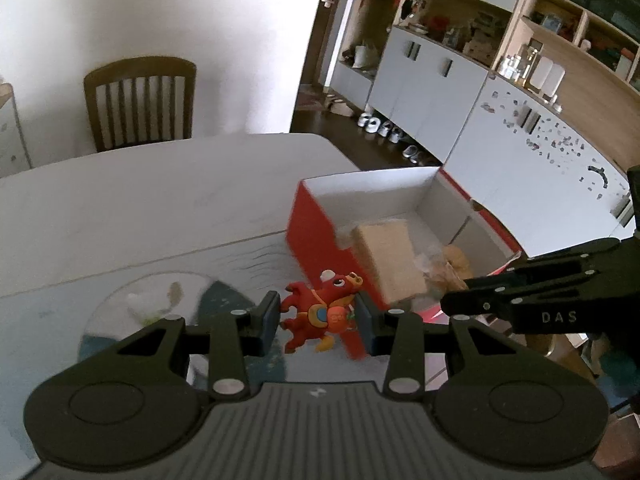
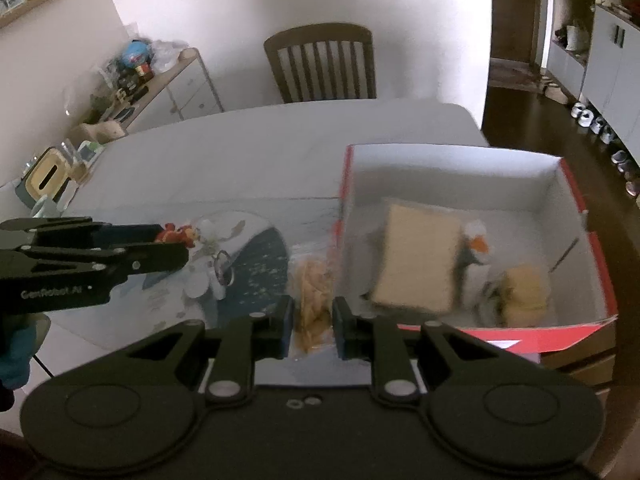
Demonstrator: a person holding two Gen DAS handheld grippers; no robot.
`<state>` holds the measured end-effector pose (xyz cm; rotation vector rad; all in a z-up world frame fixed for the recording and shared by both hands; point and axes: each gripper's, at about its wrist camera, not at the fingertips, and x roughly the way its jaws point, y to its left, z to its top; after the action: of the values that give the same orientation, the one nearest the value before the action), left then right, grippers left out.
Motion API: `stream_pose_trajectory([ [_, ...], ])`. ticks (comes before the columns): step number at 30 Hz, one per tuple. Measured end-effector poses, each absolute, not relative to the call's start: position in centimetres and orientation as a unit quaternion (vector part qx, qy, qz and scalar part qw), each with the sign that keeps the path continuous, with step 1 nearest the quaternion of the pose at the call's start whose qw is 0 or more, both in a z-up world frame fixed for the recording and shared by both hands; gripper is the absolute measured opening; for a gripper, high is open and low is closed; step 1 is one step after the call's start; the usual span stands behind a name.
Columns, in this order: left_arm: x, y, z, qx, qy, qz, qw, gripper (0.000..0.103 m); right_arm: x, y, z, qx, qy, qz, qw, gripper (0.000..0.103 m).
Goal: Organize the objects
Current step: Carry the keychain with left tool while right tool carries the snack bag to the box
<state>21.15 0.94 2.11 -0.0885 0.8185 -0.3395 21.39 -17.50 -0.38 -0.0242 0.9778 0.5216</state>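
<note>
In the left wrist view my left gripper (image 1: 318,320) is shut on a small red toy figure (image 1: 320,312) with orange and blue marks, held above the patterned mat. The right wrist view shows my right gripper (image 2: 313,326) shut on a clear bag of yellowish snacks (image 2: 312,300), just left of the red box (image 2: 440,160). That box (image 1: 316,224) has a white inside and stands open at the table's right. In it lie a tan flat block (image 2: 420,260), a penguin toy (image 2: 476,248) and a yellow lump (image 2: 524,292). The left gripper (image 2: 180,240) with its red toy (image 2: 176,235) shows at the left.
A blue and white mat (image 2: 256,264) covers the near part of the white table (image 2: 240,152), with a metal ring (image 2: 224,266) on it. A wooden chair (image 2: 324,64) stands behind the table. A tissue holder (image 2: 46,176) sits at the far left edge. Cabinets line the right wall.
</note>
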Motion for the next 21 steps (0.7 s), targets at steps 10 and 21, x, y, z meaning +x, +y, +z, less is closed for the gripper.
stream_pose_trajectory([
  [10,23.4,-5.2,1.8,-0.025,0.397,-0.161,0.903,0.039,23.9,-23.8,-0.1,-0.016,0.451,0.228,0.863,0.020],
  [21,26.1,-12.2,2.2,0.009,0.389,-0.180,0.904,0.039,28.4,-29.3,-1.0,-0.020,0.443,0.191,0.876,0.020],
])
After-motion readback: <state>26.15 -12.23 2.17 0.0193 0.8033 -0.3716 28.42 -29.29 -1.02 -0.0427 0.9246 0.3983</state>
